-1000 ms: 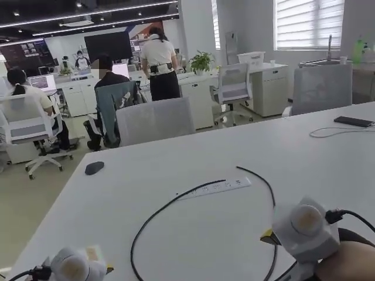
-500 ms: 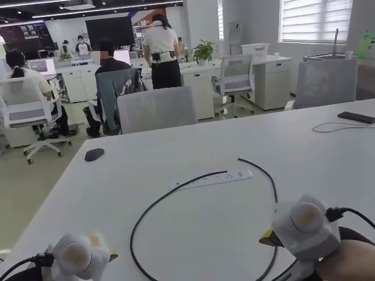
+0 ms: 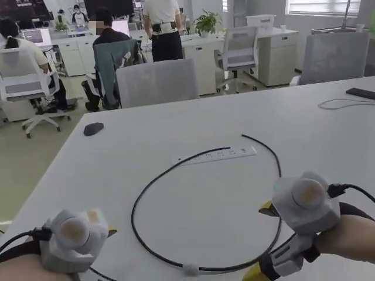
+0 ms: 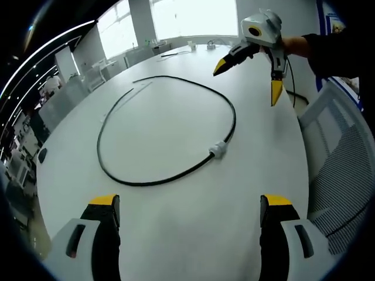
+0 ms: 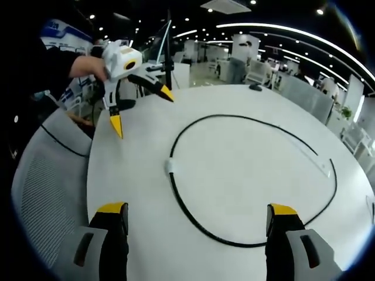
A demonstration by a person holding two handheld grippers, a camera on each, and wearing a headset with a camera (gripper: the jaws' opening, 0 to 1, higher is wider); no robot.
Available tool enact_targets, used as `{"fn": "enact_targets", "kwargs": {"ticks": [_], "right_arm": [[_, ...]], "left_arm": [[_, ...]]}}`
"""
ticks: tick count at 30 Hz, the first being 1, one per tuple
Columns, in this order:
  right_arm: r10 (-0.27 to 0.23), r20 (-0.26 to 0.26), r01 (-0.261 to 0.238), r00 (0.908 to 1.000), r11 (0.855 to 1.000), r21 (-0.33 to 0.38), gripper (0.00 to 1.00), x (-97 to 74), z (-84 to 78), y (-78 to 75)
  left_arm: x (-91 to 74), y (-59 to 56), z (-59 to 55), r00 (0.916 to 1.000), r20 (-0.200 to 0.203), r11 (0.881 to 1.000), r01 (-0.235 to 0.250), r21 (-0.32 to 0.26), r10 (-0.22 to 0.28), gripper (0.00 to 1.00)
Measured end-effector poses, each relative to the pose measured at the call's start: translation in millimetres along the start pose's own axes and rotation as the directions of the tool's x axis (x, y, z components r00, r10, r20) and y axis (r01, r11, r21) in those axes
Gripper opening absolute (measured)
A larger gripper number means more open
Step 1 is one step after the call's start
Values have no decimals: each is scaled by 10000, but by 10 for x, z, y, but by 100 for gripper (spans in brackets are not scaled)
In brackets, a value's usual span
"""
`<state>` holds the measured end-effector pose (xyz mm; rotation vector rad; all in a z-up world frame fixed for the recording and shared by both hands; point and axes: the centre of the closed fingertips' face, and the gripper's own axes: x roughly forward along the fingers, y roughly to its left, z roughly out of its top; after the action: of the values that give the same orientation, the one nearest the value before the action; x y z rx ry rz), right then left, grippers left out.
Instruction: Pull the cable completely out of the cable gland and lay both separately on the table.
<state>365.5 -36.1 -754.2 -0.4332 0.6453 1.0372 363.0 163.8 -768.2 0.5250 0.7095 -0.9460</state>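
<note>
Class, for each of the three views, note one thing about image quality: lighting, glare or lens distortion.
Head view: even soft light, table edges straight, black cable sharp. Left gripper view: fisheye bends the table round; windows blown out white. Right gripper view: same bulge; ceiling light strips curve and glare; cable gland crisp.

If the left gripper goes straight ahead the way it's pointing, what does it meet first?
Probably the black cable, just beside the white cable gland; depth is hard to judge.
</note>
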Motion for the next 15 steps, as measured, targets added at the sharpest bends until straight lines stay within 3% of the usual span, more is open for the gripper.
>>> {"fn": "enact_targets", "kwargs": {"ticks": [7, 10, 13, 15], "right_arm": [[305, 19, -305, 9995, 9995, 11, 99, 181, 20, 3], [502, 55, -503, 9987, 9985, 197, 90, 257, 32, 28], [562, 231, -567, 9982, 9981, 223, 86, 343, 61, 71], [744, 284, -755, 9968, 9963, 412, 84, 404, 70, 116]], "left_arm": [[87, 35, 7, 9999, 32, 9999, 153, -46, -153, 99], [112, 8, -7, 9986, 6, 9977, 530, -429, -531, 99], [159, -5, -132, 9969, -330, 9960, 693, -563, -712, 99], [184, -7, -172, 9967, -320, 9963, 725, -456, -740, 99]]}}
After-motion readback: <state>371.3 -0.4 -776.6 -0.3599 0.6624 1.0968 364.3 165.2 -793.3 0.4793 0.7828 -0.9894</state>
